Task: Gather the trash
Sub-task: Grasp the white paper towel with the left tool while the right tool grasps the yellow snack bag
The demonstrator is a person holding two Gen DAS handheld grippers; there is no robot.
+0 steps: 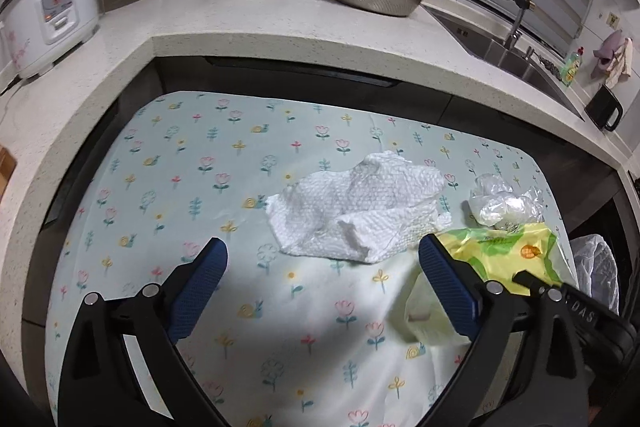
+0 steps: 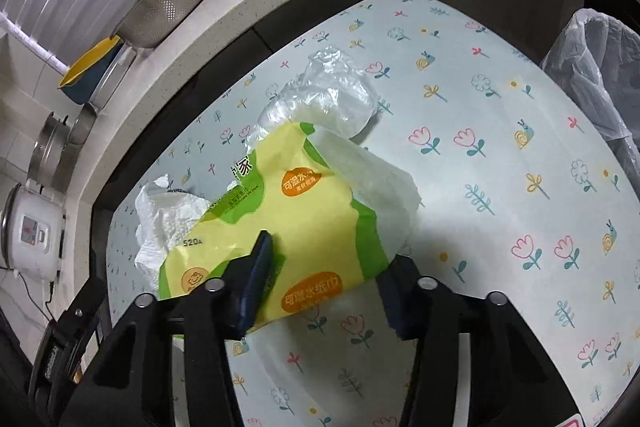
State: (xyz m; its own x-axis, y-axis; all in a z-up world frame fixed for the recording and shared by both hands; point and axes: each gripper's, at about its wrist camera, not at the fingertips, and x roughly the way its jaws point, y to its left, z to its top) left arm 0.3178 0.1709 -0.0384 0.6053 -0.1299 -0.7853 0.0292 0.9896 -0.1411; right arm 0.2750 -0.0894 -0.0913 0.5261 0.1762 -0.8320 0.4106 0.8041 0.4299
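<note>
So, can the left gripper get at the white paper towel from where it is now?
Probably yes. The left gripper is open, and the paper towel lies just ahead of its fingertips on the tablecloth, with nothing between them.

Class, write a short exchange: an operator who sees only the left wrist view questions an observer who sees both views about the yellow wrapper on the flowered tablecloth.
Operator: I see only part of the yellow wrapper. Has the right gripper got it?
Observer: It appears so: the wrapper sits between its fingers and touches both.
Operator: Is there anything with the wrapper that I miss?
Observer: A white sheet sticks out past its far edge.
</note>
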